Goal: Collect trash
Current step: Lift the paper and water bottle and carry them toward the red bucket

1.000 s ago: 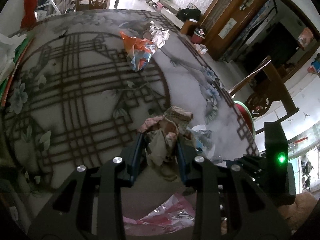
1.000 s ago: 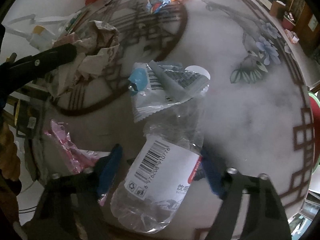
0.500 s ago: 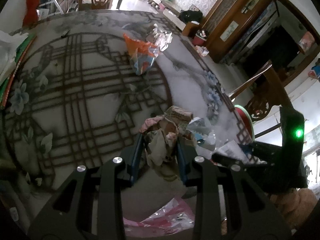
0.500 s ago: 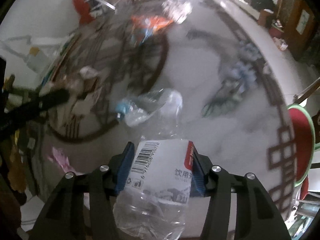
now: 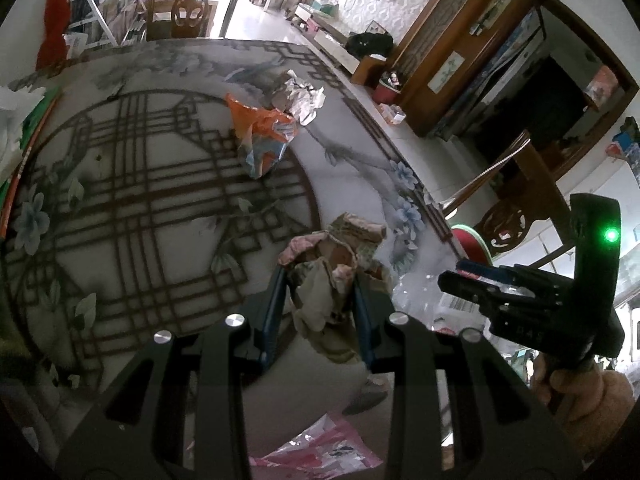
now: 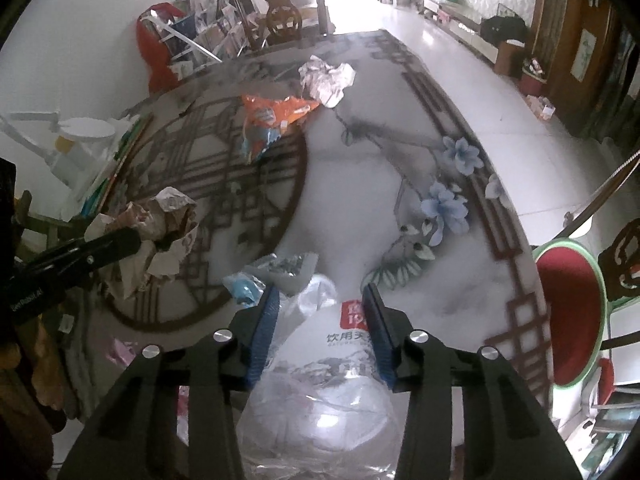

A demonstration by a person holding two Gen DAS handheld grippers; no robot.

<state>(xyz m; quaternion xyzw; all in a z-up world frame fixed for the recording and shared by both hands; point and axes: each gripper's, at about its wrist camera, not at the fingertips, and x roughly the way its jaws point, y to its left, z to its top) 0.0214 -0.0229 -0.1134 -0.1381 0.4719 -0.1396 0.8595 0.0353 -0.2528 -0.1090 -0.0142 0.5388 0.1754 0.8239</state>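
Observation:
My left gripper is shut on a crumpled brown and pink paper wad, held above the round patterned table. The wad also shows at the left of the right wrist view. My right gripper grips a crushed clear plastic bottle with a white label. Its jaws are closing and the pads press the bottle's sides. It appears at the right of the left wrist view as the right gripper. An orange snack bag and crumpled white paper lie farther back on the table.
A clear wrapper with a blue piece sits by the bottle's neck. A pink wrapper lies below the table's near edge. A red stool stands at the right, a wooden chair behind the table, and stacked items at its left edge.
The right gripper's jaws have closed in on the bottle and lifted it up off the table. The left gripper has stayed put with the paper wad.

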